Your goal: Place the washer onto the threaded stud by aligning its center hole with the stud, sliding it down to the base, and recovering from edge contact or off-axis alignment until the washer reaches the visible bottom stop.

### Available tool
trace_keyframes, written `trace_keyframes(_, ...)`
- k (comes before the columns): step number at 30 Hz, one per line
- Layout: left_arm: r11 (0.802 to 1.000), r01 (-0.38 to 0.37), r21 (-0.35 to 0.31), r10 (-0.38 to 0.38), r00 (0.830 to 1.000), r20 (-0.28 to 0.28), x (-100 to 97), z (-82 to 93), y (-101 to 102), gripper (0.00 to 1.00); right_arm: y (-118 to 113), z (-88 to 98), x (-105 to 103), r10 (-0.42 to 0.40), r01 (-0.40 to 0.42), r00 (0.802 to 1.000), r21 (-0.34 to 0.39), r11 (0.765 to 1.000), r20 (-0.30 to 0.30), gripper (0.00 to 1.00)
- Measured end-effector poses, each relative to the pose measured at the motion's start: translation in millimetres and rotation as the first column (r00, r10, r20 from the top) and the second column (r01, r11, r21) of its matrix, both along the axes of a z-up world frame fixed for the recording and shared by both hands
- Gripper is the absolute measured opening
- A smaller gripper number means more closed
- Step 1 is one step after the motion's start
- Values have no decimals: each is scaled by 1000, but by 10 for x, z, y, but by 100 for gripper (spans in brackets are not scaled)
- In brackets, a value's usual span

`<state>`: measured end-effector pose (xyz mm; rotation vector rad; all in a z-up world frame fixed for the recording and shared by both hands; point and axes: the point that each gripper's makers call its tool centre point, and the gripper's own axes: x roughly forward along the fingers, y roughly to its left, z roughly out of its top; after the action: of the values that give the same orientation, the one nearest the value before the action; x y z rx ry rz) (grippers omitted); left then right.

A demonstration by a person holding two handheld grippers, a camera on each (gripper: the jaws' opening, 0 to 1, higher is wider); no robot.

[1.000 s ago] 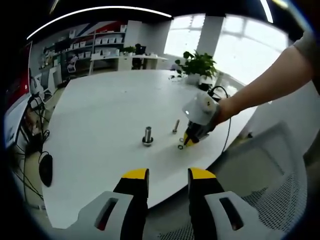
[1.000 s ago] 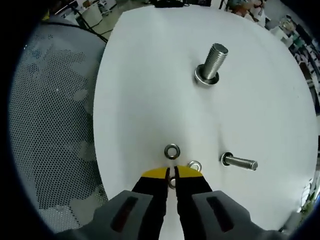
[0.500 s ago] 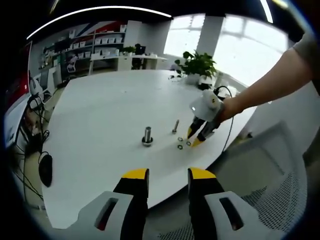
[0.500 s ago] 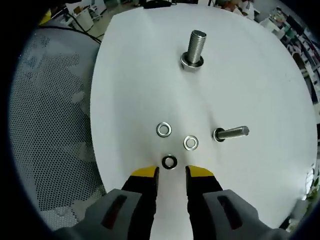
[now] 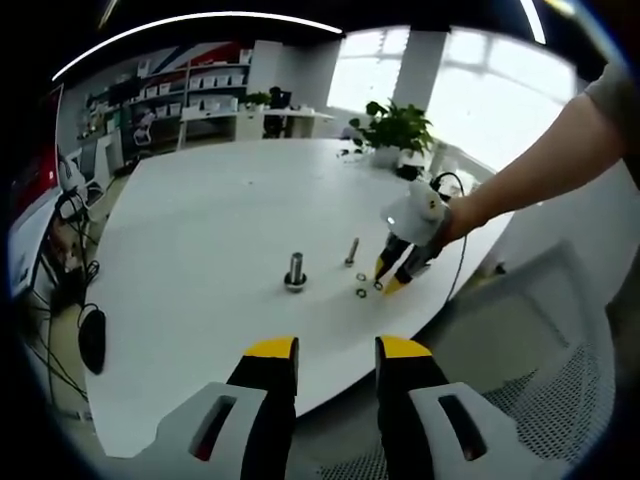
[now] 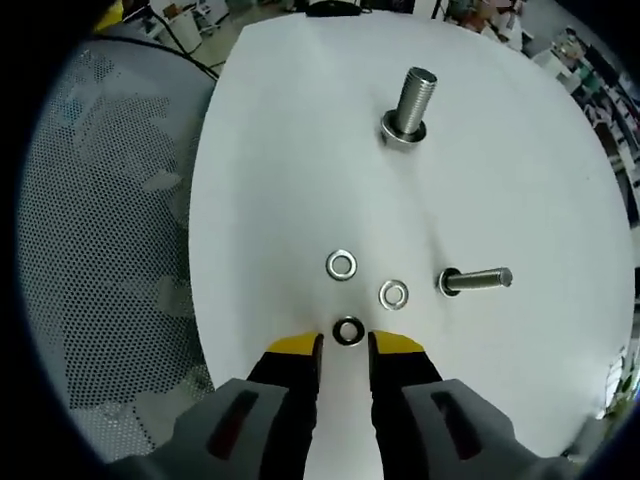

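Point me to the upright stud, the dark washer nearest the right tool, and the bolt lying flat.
upright stud (image 6: 413, 97), right gripper view, threaded shank
dark washer (image 6: 348, 331), right gripper view, ring edge
lying bolt (image 6: 478, 280), right gripper view, shank

My left gripper (image 5: 336, 352): yellow-tipped black jaws, grey shells with dark slots. My right gripper (image 6: 344, 345): identical. Bare forearm (image 5: 530, 165), grey sleeve edge.

No legible text, label, brand, number or sign anywhere; shelf boxes (image 5: 215, 80) in the left gripper view too small and blurred to read; nothing printed on the white table (image 6: 300, 150), the washers or the studs.
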<state>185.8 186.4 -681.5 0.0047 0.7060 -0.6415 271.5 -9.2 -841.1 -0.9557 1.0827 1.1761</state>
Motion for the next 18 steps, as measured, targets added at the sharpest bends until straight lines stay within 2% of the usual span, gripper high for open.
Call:
trace_keyframes(11, 1000, -2, -2, 2, 1000, 2, 9, 5, 4, 28, 35, 5, 17, -18, 18, 1000, 19, 1000, 1, 16)
trace_keyframes(18, 1000, -2, -3, 2, 1000, 4, 5, 9, 3, 28, 54, -5, 19, -17, 17, 1000, -37, 999, -2, 15)
